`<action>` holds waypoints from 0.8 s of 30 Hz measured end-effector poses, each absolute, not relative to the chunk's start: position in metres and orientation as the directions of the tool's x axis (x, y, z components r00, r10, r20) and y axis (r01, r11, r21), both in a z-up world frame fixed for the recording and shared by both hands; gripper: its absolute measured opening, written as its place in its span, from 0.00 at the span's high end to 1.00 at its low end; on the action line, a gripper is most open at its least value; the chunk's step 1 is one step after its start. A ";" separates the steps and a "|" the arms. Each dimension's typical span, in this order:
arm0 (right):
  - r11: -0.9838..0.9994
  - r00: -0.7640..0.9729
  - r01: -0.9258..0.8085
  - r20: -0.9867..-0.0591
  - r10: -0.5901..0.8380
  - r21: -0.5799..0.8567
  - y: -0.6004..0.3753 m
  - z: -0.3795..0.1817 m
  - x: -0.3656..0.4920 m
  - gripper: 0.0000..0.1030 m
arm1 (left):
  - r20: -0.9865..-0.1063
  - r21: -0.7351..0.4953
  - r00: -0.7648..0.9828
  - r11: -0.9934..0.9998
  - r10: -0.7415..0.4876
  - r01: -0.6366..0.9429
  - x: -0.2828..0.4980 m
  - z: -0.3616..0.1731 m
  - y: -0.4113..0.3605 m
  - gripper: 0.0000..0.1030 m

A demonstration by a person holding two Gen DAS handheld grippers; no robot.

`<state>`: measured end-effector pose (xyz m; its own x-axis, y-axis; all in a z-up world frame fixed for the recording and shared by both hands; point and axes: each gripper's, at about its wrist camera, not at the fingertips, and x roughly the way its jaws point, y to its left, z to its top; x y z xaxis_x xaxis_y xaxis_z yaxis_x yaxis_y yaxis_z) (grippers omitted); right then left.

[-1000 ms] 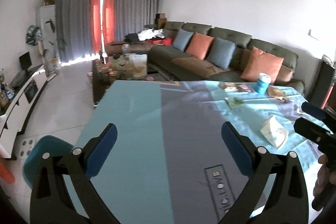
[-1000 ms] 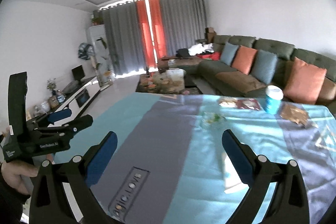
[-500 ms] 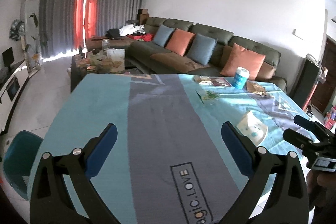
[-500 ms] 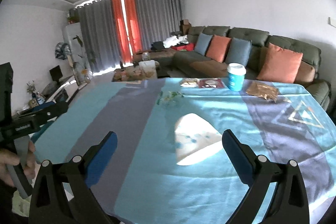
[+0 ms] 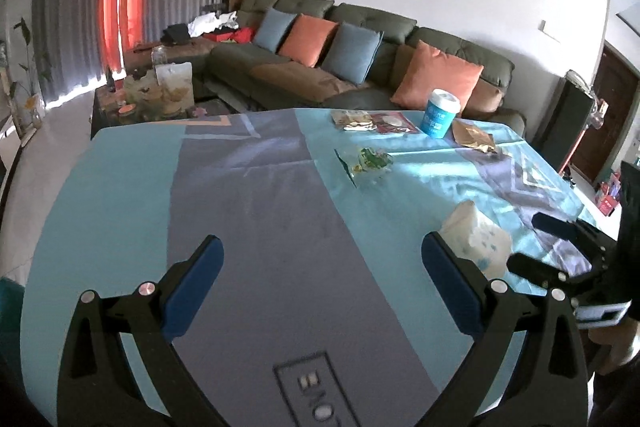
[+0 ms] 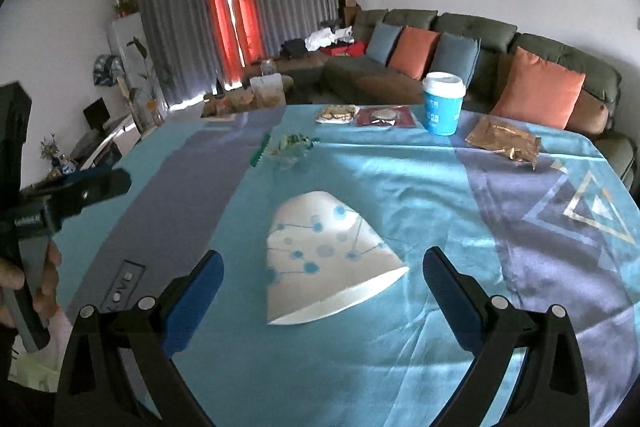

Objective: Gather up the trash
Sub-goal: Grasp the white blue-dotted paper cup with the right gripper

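Note:
A flattened white paper cup with blue dots (image 6: pixel 324 255) lies on the blue tablecloth (image 6: pixel 420 187), just ahead of my right gripper (image 6: pixel 323 291), which is open and empty. The same cup shows in the left wrist view (image 5: pixel 478 237) at the right. My left gripper (image 5: pixel 320 275) is open and empty over the grey stripe. Further back lie a clear green wrapper (image 6: pixel 294 145), a blue lidded cup (image 6: pixel 443 103), a brown foil bag (image 6: pixel 504 139), a dark red packet (image 6: pixel 382 115) and a snack packet (image 6: pixel 335 113).
A grey sofa with orange and blue cushions (image 6: pixel 460 55) stands behind the table. A cluttered coffee table (image 5: pixel 156 95) is at the back left. The far table edge runs close to the sofa. A white bag (image 6: pixel 36 359) hangs at the lower left in the right wrist view.
Both grippers have swung right and moved forward over the table. The flattened paper cup now lies closer, between the right gripper's fingers. Both stay open.

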<state>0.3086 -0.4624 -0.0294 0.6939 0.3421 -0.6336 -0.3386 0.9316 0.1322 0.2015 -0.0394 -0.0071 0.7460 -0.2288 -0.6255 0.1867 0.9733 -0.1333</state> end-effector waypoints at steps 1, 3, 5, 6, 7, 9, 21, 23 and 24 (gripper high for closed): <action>0.928 0.685 -0.348 -0.641 0.347 0.130 -0.461 -0.030 0.312 0.06 | -0.630 -0.139 0.740 0.972 -0.235 0.190 0.208 -0.008 -0.043 0.05; 0.929 0.680 -0.352 -0.649 0.340 0.117 -0.458 -0.031 0.317 0.06 | -0.642 -0.142 0.728 0.970 -0.241 0.196 0.221 -0.011 -0.048 0.05; 0.923 0.664 -0.366 -0.661 0.348 0.118 -0.457 -0.034 0.324 0.06 | -0.648 -0.143 0.721 0.969 -0.247 0.203 0.232 -0.013 -0.054 0.05; 0.921 0.658 -0.371 -0.667 0.349 0.116 -0.456 -0.035 0.327 0.06 | -0.653 -0.139 0.716 0.968 -0.248 0.208 0.237 -0.014 -0.057 0.05; 0.920 0.650 -0.377 -0.676 0.347 0.109 -0.454 -0.036 0.331 0.06 | -0.654 -0.137 0.714 0.968 -0.249 0.212 0.239 -0.015 -0.059 0.05; 0.914 0.627 -0.393 -0.697 0.347 0.102 -0.452 -0.040 0.338 0.06 | -0.659 -0.134 0.708 0.966 -0.252 0.220 0.244 -0.016 -0.065 0.05; 0.881 0.525 -0.467 -0.778 0.345 0.075 -0.440 -0.062 0.362 0.06 | -0.680 -0.144 0.690 0.968 -0.247 0.204 0.271 -0.026 -0.067 0.05; 0.882 0.520 -0.466 -0.783 0.343 0.077 -0.440 -0.065 0.363 0.07 | -0.686 -0.147 0.683 0.967 -0.250 0.206 0.276 -0.029 -0.068 0.05; 0.882 0.517 -0.465 -0.783 0.345 0.081 -0.440 -0.065 0.363 0.08 | -0.689 -0.147 0.680 0.967 -0.250 0.207 0.279 -0.031 -0.070 0.05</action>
